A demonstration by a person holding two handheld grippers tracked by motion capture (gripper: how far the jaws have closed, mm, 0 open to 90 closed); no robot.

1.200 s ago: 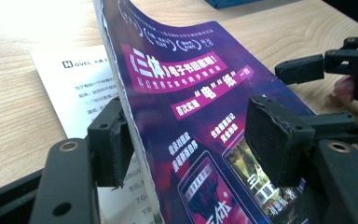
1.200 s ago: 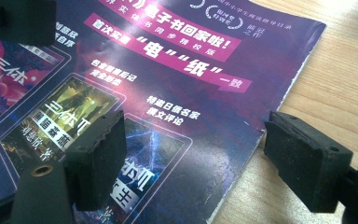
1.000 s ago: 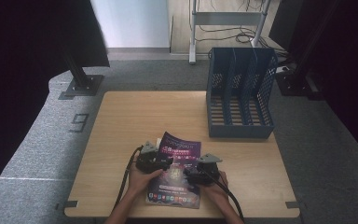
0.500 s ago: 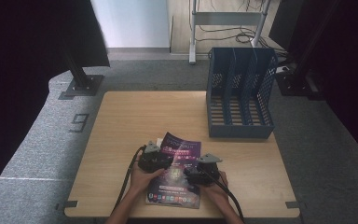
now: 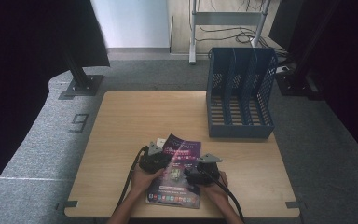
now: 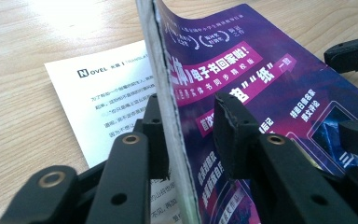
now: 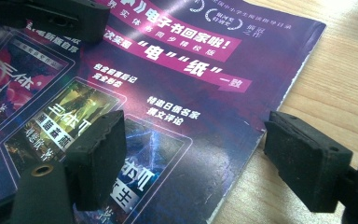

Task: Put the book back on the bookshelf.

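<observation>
Between the closing left tool's [image 6: 186, 135] jaws stands the booklet's [image 6: 279, 93] lifted edge; right tool [image 7: 196, 154] gapes, straddling its other edge.

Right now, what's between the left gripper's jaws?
The magazine's lifted edge stands between the closing jaws of the left gripper, seen in the left gripper view.

Left gripper [image 6: 186, 135] jaws have just been closing, now narrowed around the lifted left edge of the glossy purple paper magazine [image 6: 261, 93]. One pad sits against the underside, the other just short of the cover. That edge stands raised off the white printed sheet [image 6: 107, 102] left of the jaws.
</observation>
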